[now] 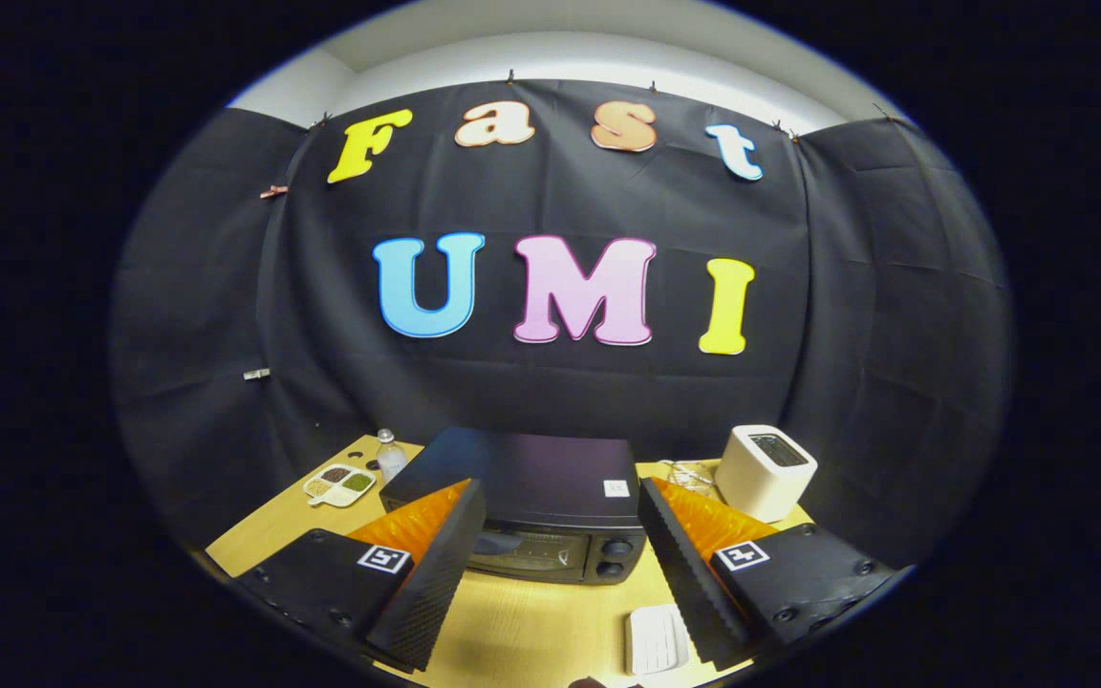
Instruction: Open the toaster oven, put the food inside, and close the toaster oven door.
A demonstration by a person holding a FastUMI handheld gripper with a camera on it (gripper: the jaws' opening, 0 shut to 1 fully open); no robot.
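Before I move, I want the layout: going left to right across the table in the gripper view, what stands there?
Divided dish → bottle → toaster oven, beyond the open gripper → white toaster.

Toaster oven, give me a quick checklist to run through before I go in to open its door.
1. Gripper open, nothing between the fingers: ok.
2. Toaster oven just ahead, framed between the fingers: ok.
3. Oven door shut, so opening comes first: ok.
4. Door handle located: cannot tell, the front is dark and partly hidden.
5. White ridged item on the table lies below the fingers, clear of the door's path: cannot tell.
6. White toaster stands apart, beside the oven: ok.
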